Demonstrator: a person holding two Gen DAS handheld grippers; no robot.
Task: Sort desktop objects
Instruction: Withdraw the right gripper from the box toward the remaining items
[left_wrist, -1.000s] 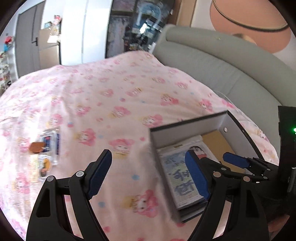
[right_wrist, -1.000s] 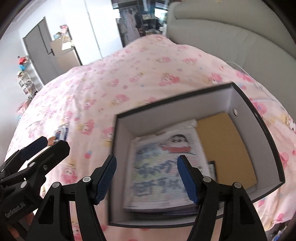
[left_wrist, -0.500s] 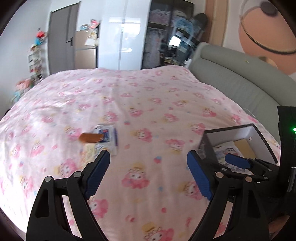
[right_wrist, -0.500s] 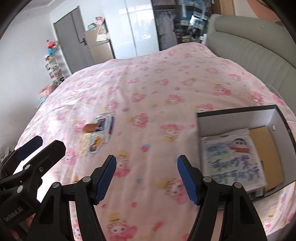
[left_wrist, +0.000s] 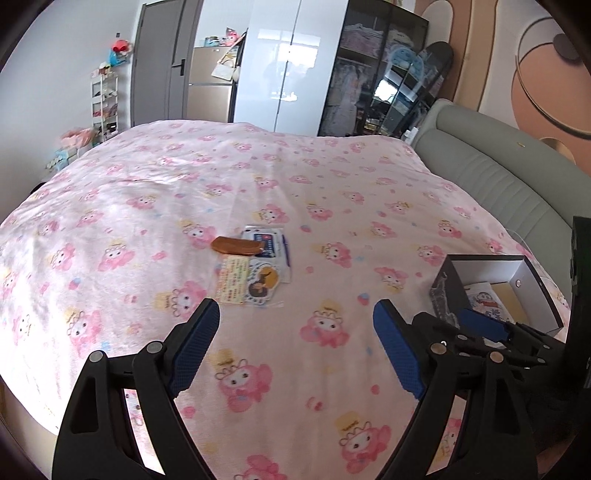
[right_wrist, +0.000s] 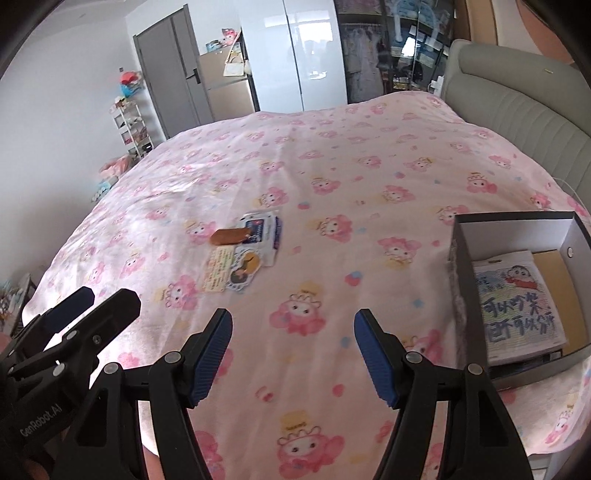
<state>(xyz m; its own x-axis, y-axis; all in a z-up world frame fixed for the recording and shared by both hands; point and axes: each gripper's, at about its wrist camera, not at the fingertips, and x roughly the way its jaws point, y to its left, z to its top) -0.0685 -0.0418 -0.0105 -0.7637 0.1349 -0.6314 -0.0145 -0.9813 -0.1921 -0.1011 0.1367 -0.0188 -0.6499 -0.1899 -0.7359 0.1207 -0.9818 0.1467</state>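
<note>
- Fingers of both grippers, left (left_wrist: 295, 336) and right (right_wrist: 291, 345), stand wide and empty over the bed (left_wrist: 332, 177).
- Step, I judge: reach for the next item; go to the cards (right_wrist: 240, 254), then the box (right_wrist: 570, 230).

Pink cartoon-print bedspread (left_wrist: 258, 177) across centre, grey padded headboard (left_wrist: 491, 162) at two o'clock, glossy white wardrobe (left_wrist: 284, 66) at twelve, grey door (left_wrist: 162, 62) at eleven.

Bedroom surroundings, non-task items only.
Bed (left_wrist: 280, 177) covered by pink cartoon-print sheet; grey padded headboard (left_wrist: 491, 162) along its right side. Beyond: white glossy wardrobe (left_wrist: 288, 66), grey door (left_wrist: 162, 62), white shelf rack (left_wrist: 104, 103) holding small items.
</note>
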